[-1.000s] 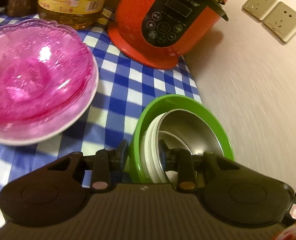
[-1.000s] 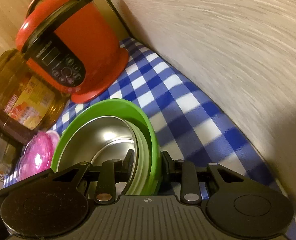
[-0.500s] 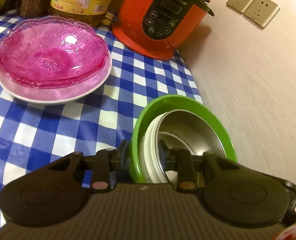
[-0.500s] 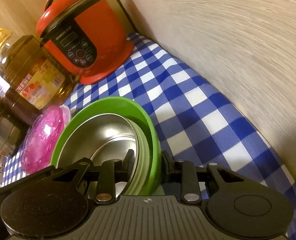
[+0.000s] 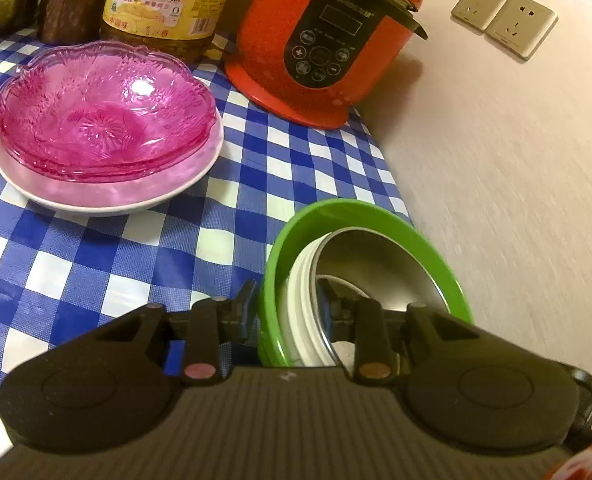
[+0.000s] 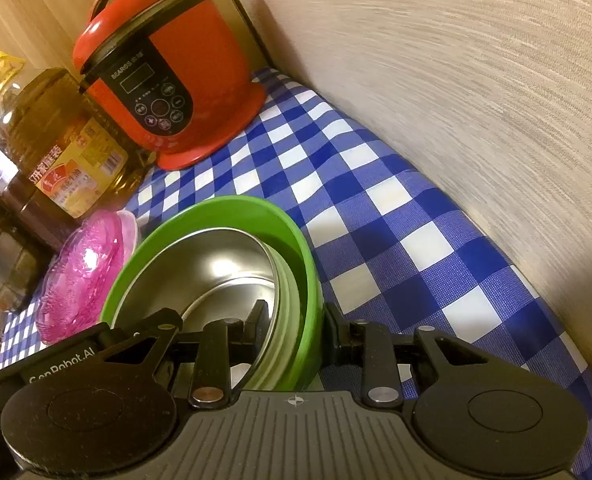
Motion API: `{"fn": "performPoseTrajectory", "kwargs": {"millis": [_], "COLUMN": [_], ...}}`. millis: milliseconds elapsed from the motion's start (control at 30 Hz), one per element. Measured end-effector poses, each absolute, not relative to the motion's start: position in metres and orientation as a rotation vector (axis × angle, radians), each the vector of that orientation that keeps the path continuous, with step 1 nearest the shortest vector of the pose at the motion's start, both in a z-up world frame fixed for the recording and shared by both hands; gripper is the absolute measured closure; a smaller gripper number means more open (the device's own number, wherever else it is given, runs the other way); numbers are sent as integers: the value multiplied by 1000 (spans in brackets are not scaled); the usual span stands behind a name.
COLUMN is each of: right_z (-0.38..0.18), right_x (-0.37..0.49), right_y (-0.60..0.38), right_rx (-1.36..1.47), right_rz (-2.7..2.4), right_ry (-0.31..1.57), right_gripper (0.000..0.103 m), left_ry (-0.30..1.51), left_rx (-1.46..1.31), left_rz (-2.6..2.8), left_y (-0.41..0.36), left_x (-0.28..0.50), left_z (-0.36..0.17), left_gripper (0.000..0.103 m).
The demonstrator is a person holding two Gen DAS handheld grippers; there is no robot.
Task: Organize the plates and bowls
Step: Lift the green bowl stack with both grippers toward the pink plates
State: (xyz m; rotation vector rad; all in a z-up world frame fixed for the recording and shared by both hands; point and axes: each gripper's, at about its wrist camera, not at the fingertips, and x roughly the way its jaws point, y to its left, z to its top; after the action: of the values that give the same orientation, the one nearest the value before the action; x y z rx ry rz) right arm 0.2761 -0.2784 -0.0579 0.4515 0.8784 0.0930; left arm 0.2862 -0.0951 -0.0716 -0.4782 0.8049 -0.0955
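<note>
A green bowl (image 5: 359, 216) holds a white bowl (image 5: 299, 304) and a steel bowl (image 5: 379, 264) nested inside. My left gripper (image 5: 290, 300) is shut on the near left rim of this stack. My right gripper (image 6: 296, 316) is shut on its right rim, where the green bowl (image 6: 256, 212) and the steel bowl (image 6: 208, 264) show. The stack is held tilted above the checked tablecloth (image 5: 96, 264). Pink glass plates (image 5: 104, 112) sit stacked on a white plate (image 5: 108, 200) to the left, and show in the right wrist view (image 6: 84, 276) too.
A red rice cooker (image 5: 327, 36) stands at the back by the wall (image 5: 515, 180), with a cooking oil bottle (image 5: 160, 4) to its left. Two wall sockets (image 5: 503, 16) are on the wall. Dark jars (image 6: 4, 248) stand at the far left.
Both grippers have pulled back and up with the bowl stack. The pink plates and the cooker now look smaller and farther away.
</note>
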Motion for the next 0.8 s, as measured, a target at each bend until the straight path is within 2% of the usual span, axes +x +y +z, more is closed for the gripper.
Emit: {"fn": "performPoseTrajectory", "kwargs": {"millis": [800], "right_z": [-58], "right_x": [269], "right_y": [-278], "right_rx": [451], "right_rz": [83], "right_ry": [891], "right_gripper": [77], "left_ry": [841], "left_rx": [-471], "left_rz": [-104], "left_y": [-95], "left_x": [275], "left_z": [-70], "left_gripper": [76]}}
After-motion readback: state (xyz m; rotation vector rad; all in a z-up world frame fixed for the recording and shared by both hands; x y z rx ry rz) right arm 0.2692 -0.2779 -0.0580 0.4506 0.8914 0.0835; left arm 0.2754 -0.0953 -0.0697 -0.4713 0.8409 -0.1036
